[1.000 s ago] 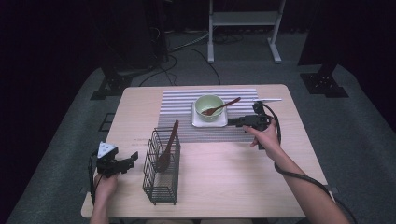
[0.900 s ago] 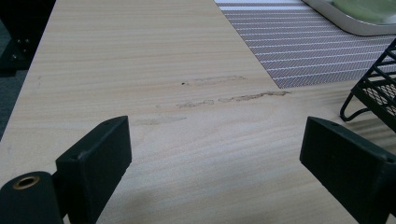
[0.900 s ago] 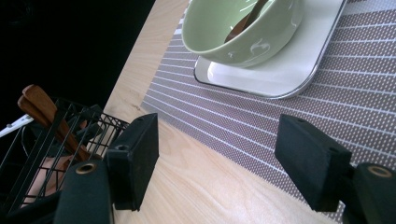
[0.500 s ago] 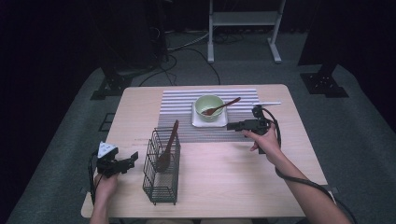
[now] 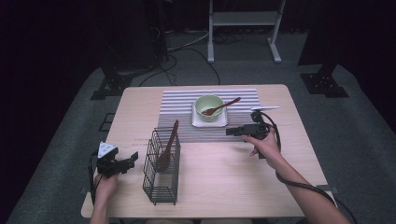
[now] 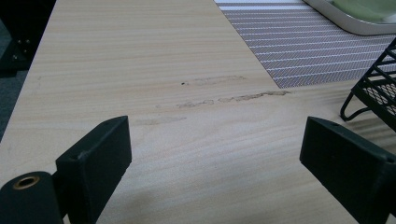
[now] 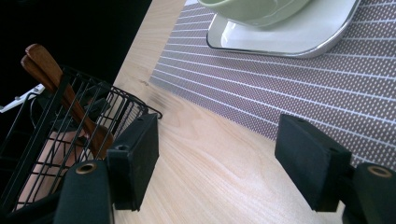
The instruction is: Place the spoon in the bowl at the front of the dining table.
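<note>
Two grippers were in hand over the worktop (image 5: 219, 168), both with jaws spread wide and nothing between them. In the high view the left gripper (image 5: 133, 158) sat at the lower left of the frame, close to a black wire basket (image 5: 161, 179) that held a brown wooden spoon (image 5: 167, 148) leaning upright. The right gripper (image 5: 229, 132) hovered right of centre, pointing left along the lower edge of a grey striped mat (image 5: 187, 119), just below a square white plate (image 5: 209, 121).

On that plate stood a pale green bowl (image 5: 208, 105) with a second wooden spoon (image 5: 220, 107) resting in it, handle angled to the upper right.

The right gripper view showed the plate's shiny rim (image 7: 299, 46), the mat's fine dotted weave (image 7: 373, 93) and two wooden handles (image 7: 51, 74) together in the basket, which the high view could not separate. The left gripper view showed faint scuff marks (image 6: 224, 98) on the pale wood, and one basket foot (image 6: 355, 105) at the right edge.

No writing could be read.
</note>
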Motion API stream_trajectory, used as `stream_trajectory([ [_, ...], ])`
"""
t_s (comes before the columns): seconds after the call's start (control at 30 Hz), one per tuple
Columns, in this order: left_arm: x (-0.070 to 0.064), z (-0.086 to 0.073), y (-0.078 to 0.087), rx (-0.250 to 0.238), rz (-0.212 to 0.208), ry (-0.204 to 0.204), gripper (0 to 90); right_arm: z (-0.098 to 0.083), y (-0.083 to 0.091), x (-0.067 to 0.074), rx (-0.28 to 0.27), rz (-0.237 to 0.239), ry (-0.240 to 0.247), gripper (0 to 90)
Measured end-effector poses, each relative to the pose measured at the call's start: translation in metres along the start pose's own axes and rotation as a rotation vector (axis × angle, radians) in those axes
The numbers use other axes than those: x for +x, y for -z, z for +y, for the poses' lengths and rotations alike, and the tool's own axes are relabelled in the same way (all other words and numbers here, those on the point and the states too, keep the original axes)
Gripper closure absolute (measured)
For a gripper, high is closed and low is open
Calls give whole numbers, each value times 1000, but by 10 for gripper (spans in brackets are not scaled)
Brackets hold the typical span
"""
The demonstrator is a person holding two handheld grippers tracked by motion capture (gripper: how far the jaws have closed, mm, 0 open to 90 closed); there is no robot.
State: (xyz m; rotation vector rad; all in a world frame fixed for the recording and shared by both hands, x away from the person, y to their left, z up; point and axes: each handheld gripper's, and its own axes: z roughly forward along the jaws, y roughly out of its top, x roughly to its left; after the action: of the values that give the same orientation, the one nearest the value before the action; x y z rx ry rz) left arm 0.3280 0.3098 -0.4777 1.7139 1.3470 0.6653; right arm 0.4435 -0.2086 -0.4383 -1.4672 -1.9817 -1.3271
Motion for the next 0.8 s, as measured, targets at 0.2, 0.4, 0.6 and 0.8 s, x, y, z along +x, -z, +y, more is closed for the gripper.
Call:
stream_trajectory([
  [0.2, 0, 0, 0, 0, 0, 0, 83, -5, 0, -2, 6, 4, -2, 291],
  [0.4, 0, 0, 0, 0, 1, -4, 82, -11, -1, -3, 13, 11, -4, 291],
  [0.6, 0, 0, 0, 1, 0, -2, 83, -16, -2, -3, 18, 21, -6, 291],
  [0.8, 0, 0, 0, 1, 0, -4, 83, -23, -3, -5, 26, 29, -11, 291],
])
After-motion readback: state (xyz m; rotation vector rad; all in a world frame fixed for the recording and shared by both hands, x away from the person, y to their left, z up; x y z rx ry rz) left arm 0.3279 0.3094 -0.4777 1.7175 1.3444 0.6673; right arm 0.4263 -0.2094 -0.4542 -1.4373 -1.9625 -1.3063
